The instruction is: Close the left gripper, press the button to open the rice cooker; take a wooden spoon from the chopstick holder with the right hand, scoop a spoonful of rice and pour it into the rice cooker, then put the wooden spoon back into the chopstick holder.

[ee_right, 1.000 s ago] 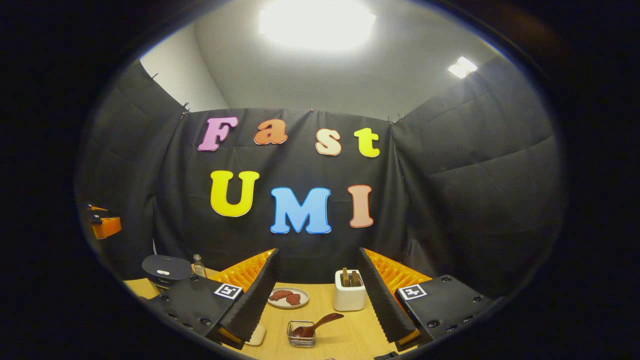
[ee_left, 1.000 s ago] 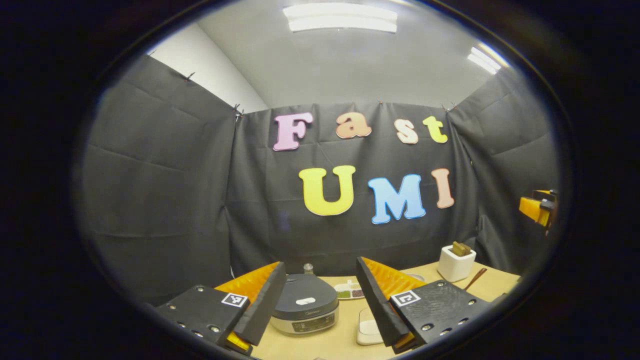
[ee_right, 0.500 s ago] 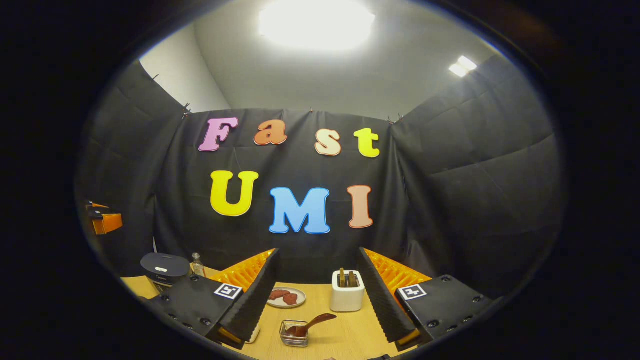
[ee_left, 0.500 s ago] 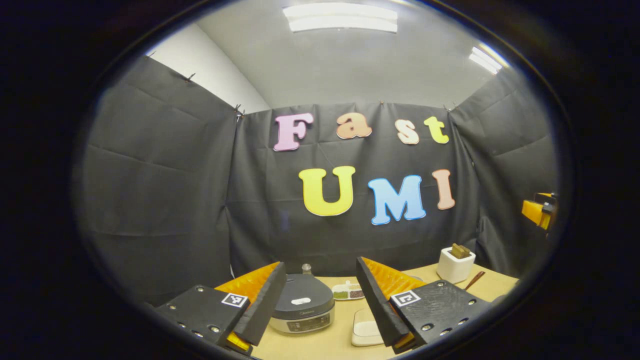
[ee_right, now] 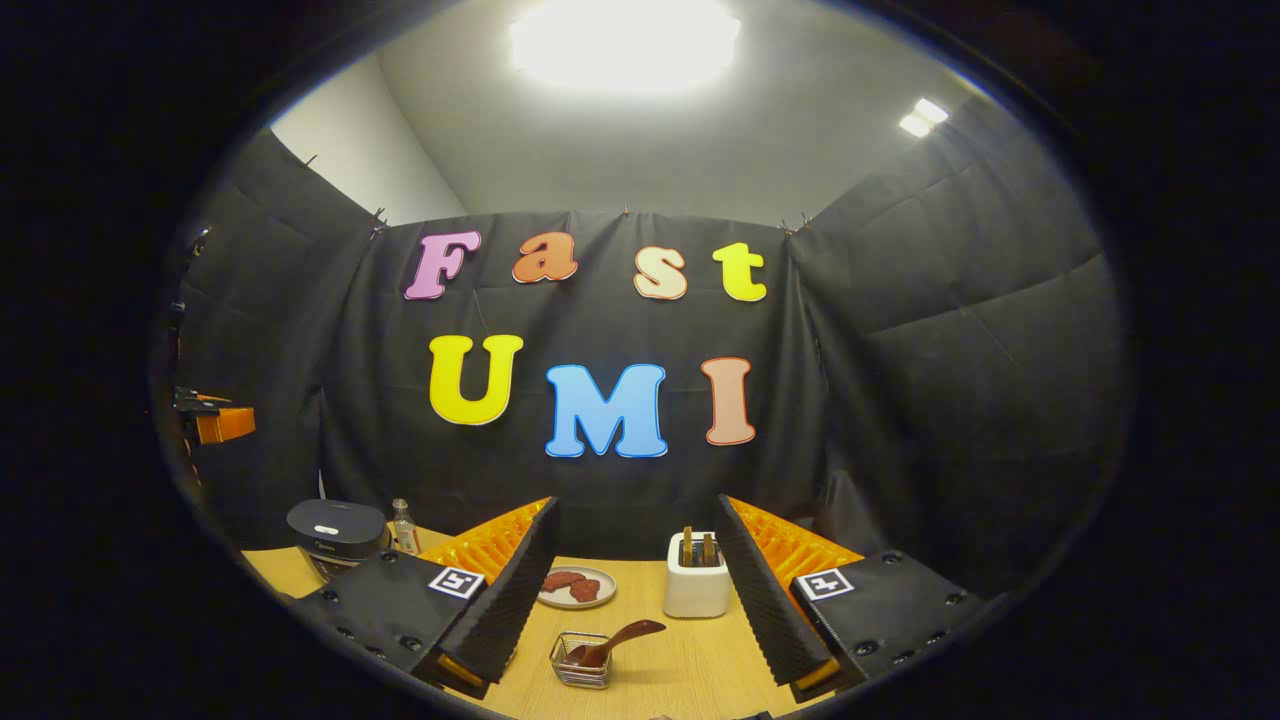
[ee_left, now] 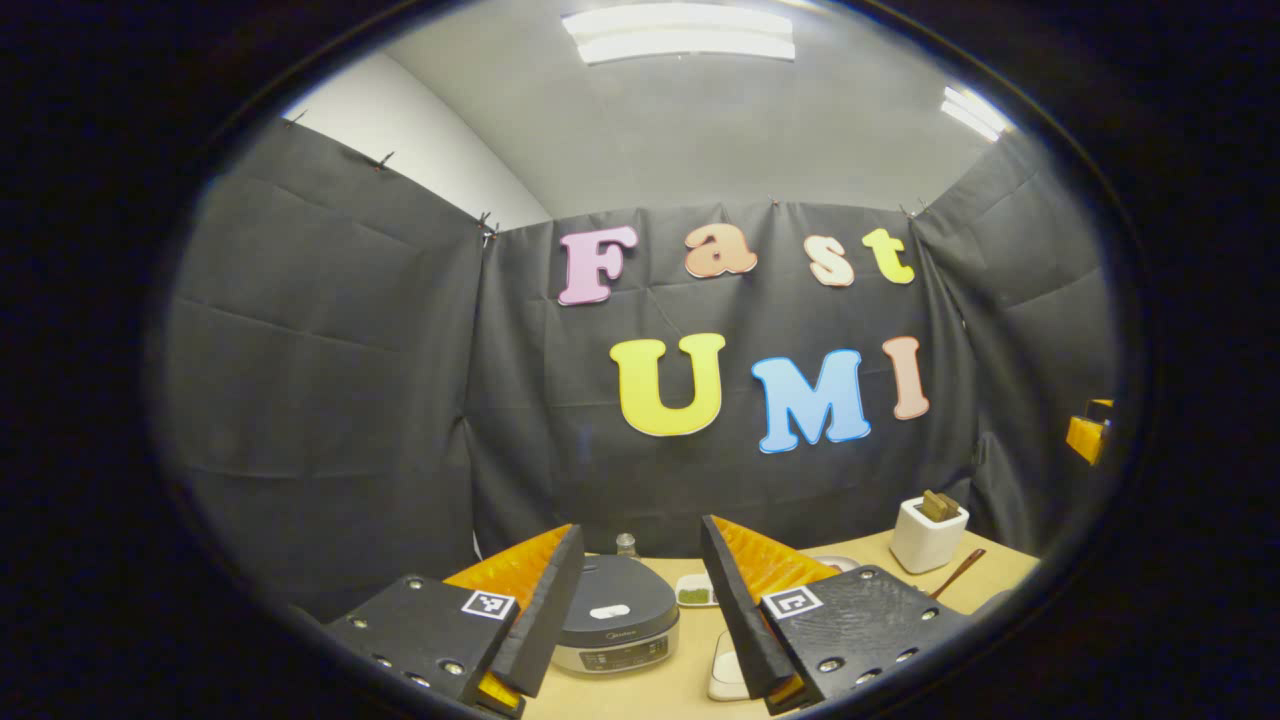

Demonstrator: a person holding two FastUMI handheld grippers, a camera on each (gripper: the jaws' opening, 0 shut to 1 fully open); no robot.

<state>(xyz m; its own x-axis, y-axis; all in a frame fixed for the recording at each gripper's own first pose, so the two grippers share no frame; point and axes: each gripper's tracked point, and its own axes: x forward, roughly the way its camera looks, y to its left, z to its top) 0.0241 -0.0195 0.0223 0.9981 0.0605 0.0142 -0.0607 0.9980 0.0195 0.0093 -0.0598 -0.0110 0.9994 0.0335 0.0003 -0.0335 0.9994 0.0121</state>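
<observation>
Left gripper [ee_left: 632,610] pulled back and swung slightly left versus a second ago: rice cooker [ee_left: 612,626] now smaller, sitting between the fingers at about 6 o'clock in the left gripper view, lid down, button [ee_left: 609,610] on top untouched. Fingers narrowed a little over the same interval but not yet together, nothing between them. Right gripper [ee_right: 638,590] likewise drawn back a touch, fingers spread wide and empty, framing the white chopstick holder [ee_right: 697,588] at roughly 6 o'clock in the right gripper view, two wooden handles standing in it. Small glass dish [ee_right: 583,662] with a wooden spoon [ee_right: 618,640] resting in it, lower down between the fingers (whether the dish holds the rice: cannot tell). Plate [ee_right: 576,586] with reddish pieces beside the holder toward 9 o'clock; cooker also visible far out at 8 o'clock there, next to a small bottle [ee_right: 404,528]. Reading: early phase, left closing just begun, press not started. Next likely: finish closing the left, then descend onto the button. Lid must open before any scooping counts.
</observation>
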